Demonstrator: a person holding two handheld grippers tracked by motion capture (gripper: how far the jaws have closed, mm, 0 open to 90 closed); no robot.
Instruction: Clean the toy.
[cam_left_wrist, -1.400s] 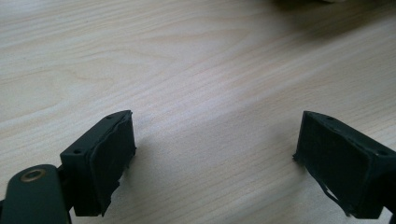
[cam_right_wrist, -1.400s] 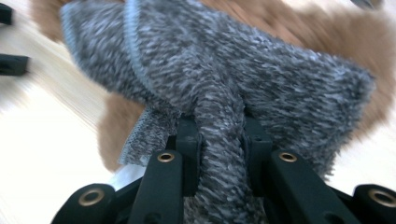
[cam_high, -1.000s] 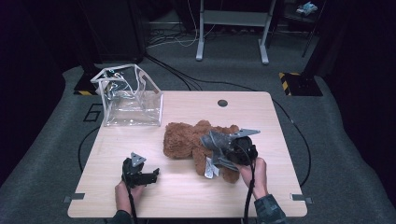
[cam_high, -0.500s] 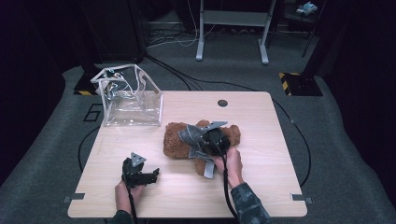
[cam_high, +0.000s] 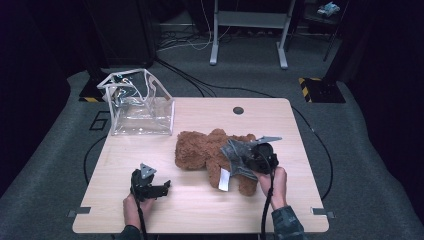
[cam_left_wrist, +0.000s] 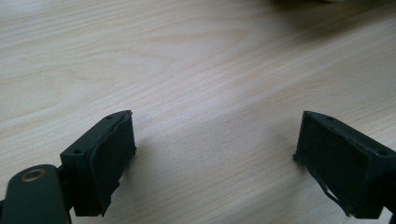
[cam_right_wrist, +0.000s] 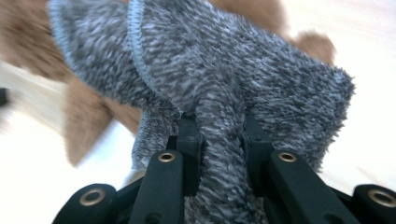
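A brown teddy bear (cam_high: 200, 150) lies on its side in the middle of the wooden table (cam_high: 200, 210). Over its lower body hangs a grey fuzzy cloth (cam_high: 237, 157), and my right gripper (cam_high: 250, 161) is shut on a fold of it. In the right gripper view that grey cloth (cam_right_wrist: 219, 84) is pinched between the two black jaws, the brown bear (cam_right_wrist: 84, 126) blurred behind it. A white tag (cam_high: 224, 179) sticks out from the bear. My left gripper (cam_high: 159, 189) rests low at the table's front left, open, with bare wood between its fingers (cam_left_wrist: 107, 158).
A clear plastic bag (cam_high: 140, 107) with handles stands at the table's back left corner. A round cable hole (cam_high: 238, 110) sits near the far edge. Black cables cross the grey floor around the table, and a metal stand (cam_high: 247, 30) is behind.
My right gripper swung left over the bear with the grey cloth, then came back right and lower. The left gripper stayed put.
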